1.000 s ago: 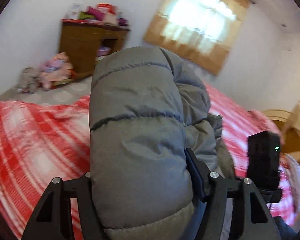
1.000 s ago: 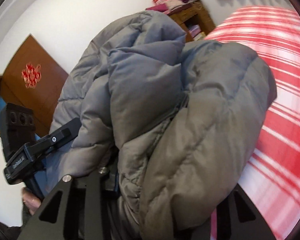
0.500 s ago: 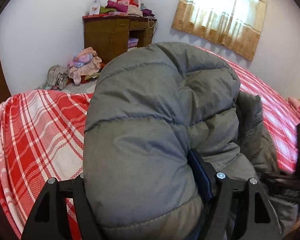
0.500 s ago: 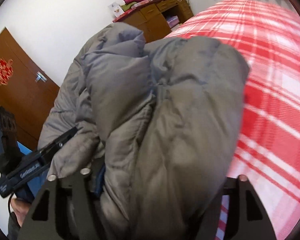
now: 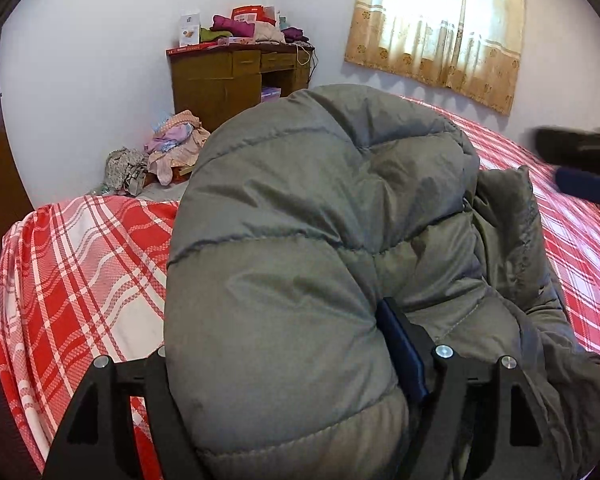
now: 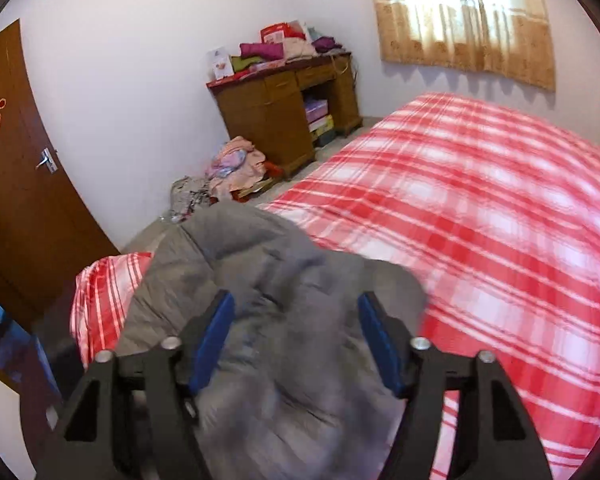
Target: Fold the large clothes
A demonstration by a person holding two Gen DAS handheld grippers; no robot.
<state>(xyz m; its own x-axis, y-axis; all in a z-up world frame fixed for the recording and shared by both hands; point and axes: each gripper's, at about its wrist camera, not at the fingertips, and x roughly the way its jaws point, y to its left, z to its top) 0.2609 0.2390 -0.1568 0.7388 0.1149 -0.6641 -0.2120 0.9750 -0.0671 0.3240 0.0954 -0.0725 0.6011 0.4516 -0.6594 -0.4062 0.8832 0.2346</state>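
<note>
A: Left gripper [image 5: 284,364] status?

B: Clamped on a thick fold of the grey puffer jacket [image 5: 320,220]. Right blue pad [image 5: 400,348] presses into the padding; the left finger is buried behind the bulge. Jaws stand wide because the bundle is thick, but it's a grip.

A: Right gripper [image 6: 296,340]?

B: Holding nothing. Both blue pads [image 6: 214,340] show fully, with a gap to the fabric on each side. Jaws are closing right now. The jacket [image 6: 260,280] lies below and beyond the fingers, blurred in that view, so I can't tell whether a tip brushes it.

A: Where's the jacket?

B: On the near left corner of the bed, on the red and white plaid bedsheet [image 5: 80,272]. It's bunched into a rounded mound, quilted seams running across, lining and a looser flap spilling out on its right side. In the right wrist view the sheet [image 6: 480,220] runs clear to the far right.

A: Right gripper visible from the left camera?

B: A dark blurred shape at the right edge, above the sheet. Too smeared to read.

A: Background?

B: Wooden desk [image 5: 236,76] against the far wall, folded clothes stacked on top. Pile of clothes [image 5: 172,148] on the floor to its left. Curtained window [image 5: 440,28] far right. Brown door [image 6: 16,200] with a red paper decoration at left in the right wrist view.
</note>
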